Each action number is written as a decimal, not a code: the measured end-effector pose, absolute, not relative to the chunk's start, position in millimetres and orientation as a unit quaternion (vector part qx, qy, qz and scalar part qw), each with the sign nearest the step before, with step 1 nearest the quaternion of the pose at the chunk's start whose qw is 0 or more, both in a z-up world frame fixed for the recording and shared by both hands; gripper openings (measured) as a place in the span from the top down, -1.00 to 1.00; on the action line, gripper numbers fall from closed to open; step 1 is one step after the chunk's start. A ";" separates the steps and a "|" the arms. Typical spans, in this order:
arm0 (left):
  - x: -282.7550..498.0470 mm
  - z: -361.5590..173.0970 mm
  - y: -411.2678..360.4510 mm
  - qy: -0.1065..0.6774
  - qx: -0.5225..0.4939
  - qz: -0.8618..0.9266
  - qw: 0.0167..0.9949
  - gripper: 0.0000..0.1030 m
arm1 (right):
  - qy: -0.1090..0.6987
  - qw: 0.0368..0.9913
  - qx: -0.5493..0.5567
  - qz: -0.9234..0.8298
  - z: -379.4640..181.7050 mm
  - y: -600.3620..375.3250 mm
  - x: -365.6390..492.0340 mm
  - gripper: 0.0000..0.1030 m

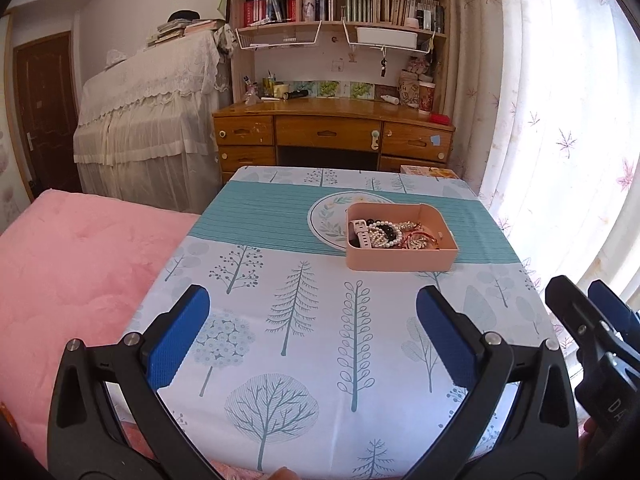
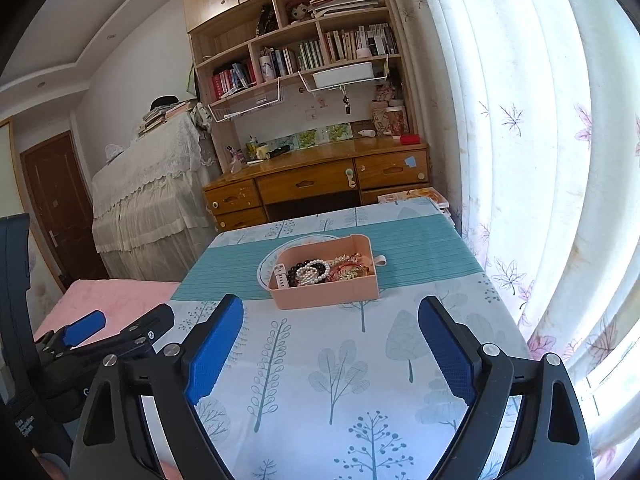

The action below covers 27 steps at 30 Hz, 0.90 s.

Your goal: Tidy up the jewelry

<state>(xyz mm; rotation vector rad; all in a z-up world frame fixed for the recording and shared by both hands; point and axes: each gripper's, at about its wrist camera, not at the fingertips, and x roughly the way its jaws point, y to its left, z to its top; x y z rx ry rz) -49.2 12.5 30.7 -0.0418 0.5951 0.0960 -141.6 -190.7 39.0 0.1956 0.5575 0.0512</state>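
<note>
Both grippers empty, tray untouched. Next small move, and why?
Probably ease the right gripper forward toward the pink tray. Its jaws stand open with nothing between them, and the tray with the pearl bracelet and other jewelry lies just ahead on the table, out of contact. The left gripper is also open and empty.

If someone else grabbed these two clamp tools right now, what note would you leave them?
Left gripper: open, empty, above the near part of the tablecloth.
Right gripper: open, empty, beside it.
Pink box: on the teal stripe, over a round leaf print. Inside, in one heap: white watch, pearl bracelet, black bead bracelet, red and gold pieces.
Done: nothing sorted that shows.
Left: all the jewelry.
</note>
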 end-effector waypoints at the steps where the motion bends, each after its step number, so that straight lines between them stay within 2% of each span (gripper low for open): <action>1: -50.9 31.3 10.8 0.292 -0.020 0.047 0.955 -0.99 | 0.275 0.956 0.096 0.026 39.5 -191.6 -145.1 -0.76; 8: -56.8 36.1 3.4 0.285 -0.012 0.047 0.957 -0.99 | 0.270 0.958 0.090 0.030 42.4 -195.3 -167.3 -0.76; 27: -56.4 35.8 -0.1 0.285 -0.009 0.045 0.957 -0.99 | 0.272 0.957 0.091 0.032 47.1 -194.3 -160.9 -0.76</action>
